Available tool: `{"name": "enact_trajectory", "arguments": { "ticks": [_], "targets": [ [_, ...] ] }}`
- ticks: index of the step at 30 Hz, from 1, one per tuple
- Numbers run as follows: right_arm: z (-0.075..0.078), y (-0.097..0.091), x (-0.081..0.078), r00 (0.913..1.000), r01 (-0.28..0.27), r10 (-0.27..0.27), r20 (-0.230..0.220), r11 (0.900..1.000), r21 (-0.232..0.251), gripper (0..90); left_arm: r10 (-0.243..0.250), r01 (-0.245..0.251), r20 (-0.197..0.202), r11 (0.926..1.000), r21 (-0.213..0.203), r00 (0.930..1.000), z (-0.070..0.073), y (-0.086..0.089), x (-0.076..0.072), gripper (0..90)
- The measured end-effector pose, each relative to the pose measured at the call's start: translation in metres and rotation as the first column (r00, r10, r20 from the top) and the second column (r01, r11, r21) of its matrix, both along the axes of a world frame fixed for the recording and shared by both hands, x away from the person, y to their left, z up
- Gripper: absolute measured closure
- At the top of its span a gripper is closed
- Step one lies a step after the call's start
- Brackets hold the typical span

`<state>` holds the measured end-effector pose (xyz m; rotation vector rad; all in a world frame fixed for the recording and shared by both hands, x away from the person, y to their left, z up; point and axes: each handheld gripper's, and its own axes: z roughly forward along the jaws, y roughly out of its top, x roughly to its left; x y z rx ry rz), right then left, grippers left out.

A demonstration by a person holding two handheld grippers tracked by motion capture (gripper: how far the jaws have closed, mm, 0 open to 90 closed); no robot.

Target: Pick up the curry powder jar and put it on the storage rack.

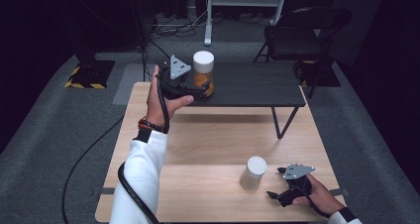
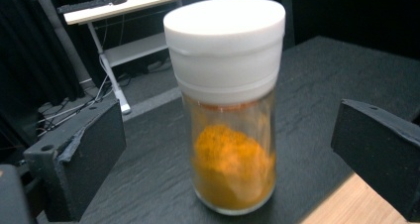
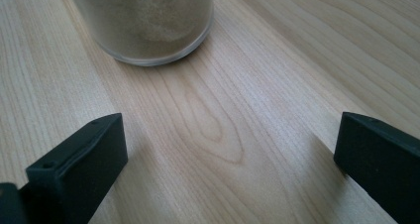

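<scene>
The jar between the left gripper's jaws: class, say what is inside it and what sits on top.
The jar holds orange powder, heaped in its lower part. A white lid closes the top, hiding the mouth beneath.

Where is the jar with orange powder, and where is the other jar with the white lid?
orange powder jar point(image 2: 233, 169), left gripper view, on the powder behind the glass.
pale powder jar point(image 1: 253, 173), high view, on its side below the lid.

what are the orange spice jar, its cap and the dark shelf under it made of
Spice jar: looks like clear glass, glossy, the orange powder showing through; clear plastic is possible. Cap: likely white plastic, smooth and matte. Dark shelf: slate-like, with a rough matte grain; possibly a printed laminate.
</scene>
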<state>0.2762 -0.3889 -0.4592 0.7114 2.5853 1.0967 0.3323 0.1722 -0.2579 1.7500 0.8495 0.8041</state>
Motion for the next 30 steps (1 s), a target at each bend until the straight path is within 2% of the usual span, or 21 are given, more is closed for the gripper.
{"name": "enact_trajectory", "arguments": {
  "ticks": [6,8,19,21,27,30],
  "targets": [
    [0.0,0.0,0.0,1.0,0.0,0.0,0.0,1.0,0.0,0.0,-0.017,0.017,0.008,0.998,0.061,0.9998,-0.006,0.0,-0.009,0.5],
    [0.0,0.0,0.0,1.0,0.0,0.0,0.0,1.0,0.0,0.0,-0.024,0.024,0.0,0.9982,0.054,0.9997,-0.01,0.002,-0.011,0.5],
    [0.0,0.0,0.0,1.0,0.0,0.0,0.0,1.0,0.0,0.0,-0.05,0.051,-0.016,0.9955,0.08,0.9986,-0.025,0.01,-0.024,0.5],
    [0.0,0.0,0.0,1.0,0.0,0.0,0.0,1.0,0.0,0.0,-0.051,0.052,-0.017,0.9928,0.108,0.9986,-0.027,0.009,-0.027,0.5],
    [0.0,0.0,0.0,1.0,0.0,0.0,0.0,1.0,0.0,0.0,-0.063,0.069,-0.05,0.9906,0.119,0.9968,-0.037,0.016,-0.031,0.5],
    [0.0,0.0,0.0,1.0,-0.001,0.001,0.0,1.0,-0.001,0.0,-0.076,0.086,-0.075,0.9871,0.135,0.9943,-0.044,0.017,-0.031,0.5]
  ]
}}
